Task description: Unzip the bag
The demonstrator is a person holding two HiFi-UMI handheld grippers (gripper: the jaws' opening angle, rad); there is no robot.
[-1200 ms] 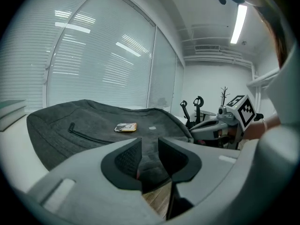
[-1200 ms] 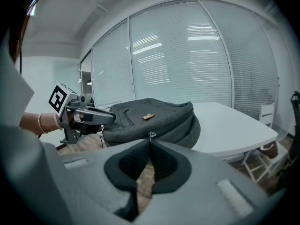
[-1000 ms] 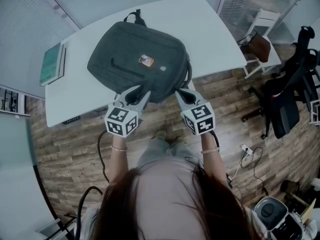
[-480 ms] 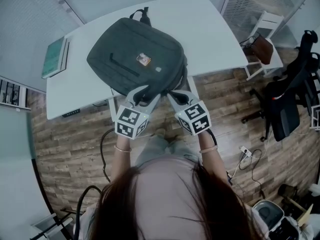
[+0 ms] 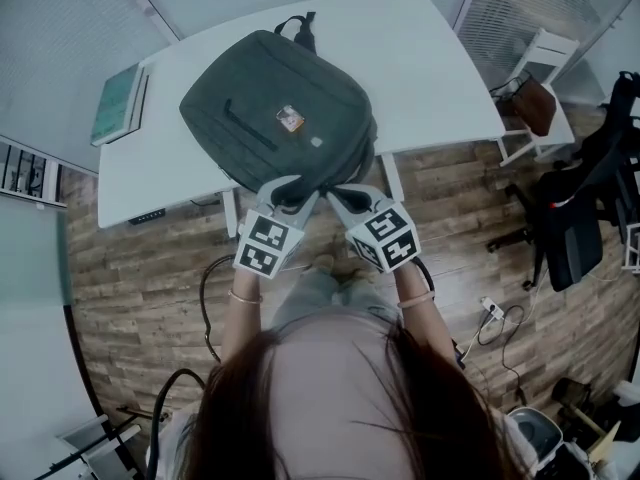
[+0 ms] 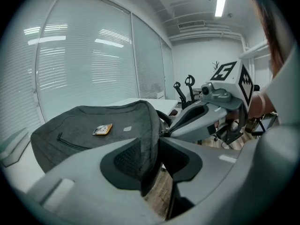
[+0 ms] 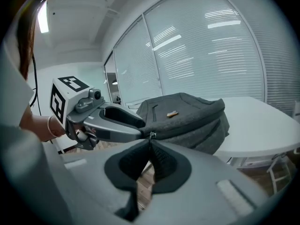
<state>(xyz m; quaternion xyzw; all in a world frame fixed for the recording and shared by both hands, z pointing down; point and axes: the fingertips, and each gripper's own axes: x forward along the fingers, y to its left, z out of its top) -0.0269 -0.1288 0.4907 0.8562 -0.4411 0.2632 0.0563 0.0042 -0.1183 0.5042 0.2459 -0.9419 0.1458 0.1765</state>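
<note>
Pinching, my right gripper (image 7: pixel 149 139): jaws together on the zipper pull (image 7: pixel 151 135), at the near edge of the bag (image 7: pixel 187 111).
My left gripper (image 6: pixel 157 142): jaws have just been closing and now clamp the bag's corner fabric, just beside the other gripper.
Where the bag lies: flat on the white table (image 5: pixel 430 58), with its near end overhanging the edge towards me.
Green book (image 5: pixel 118 103): at the table's left end, well apart from the bag.
</note>
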